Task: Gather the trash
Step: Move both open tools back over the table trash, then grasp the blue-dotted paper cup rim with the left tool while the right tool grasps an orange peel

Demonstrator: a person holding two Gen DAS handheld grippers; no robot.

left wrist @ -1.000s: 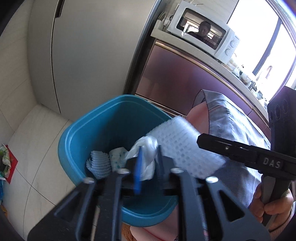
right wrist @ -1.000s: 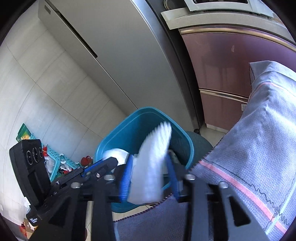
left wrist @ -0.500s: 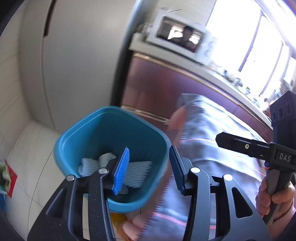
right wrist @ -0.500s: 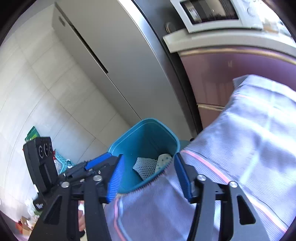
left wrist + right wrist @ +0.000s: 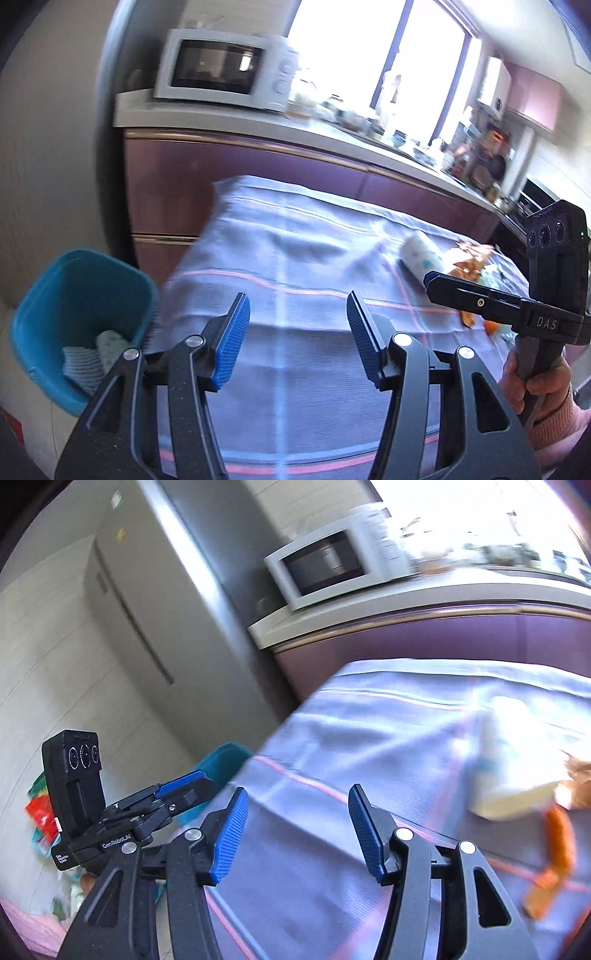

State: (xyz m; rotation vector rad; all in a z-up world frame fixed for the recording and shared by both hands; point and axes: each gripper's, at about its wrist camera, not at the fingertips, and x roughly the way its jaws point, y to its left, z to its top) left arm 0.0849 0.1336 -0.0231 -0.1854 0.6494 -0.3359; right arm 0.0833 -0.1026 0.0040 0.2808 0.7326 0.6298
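Note:
My left gripper [image 5: 297, 325] hangs over the lilac tablecloth [image 5: 295, 258], its jaws opening with nothing between them. My right gripper [image 5: 297, 812] is open and empty above the same cloth [image 5: 369, 738]. The blue bin [image 5: 74, 291] stands on the floor to the left of the table, with white foam netting [image 5: 83, 367] and tissue inside. Trash lies on the cloth's right side: a white crumpled tissue [image 5: 421, 260], a brown wrapper [image 5: 469, 262] and orange peel [image 5: 554, 849]. In the right wrist view the tissue [image 5: 513, 760] is blurred.
Behind the table runs a purple cabinet counter [image 5: 258, 162] bearing a white microwave [image 5: 221, 70] and clutter. A tall grey fridge [image 5: 155, 590] stands to the left. A hand [image 5: 535, 384] holds the right gripper's handle. Coloured packets [image 5: 40, 812] lie on the floor.
Both grippers let the white foam netting and the tissue fall into the bin and opened. They then swung right, away from the bin, to above the tablecloth.

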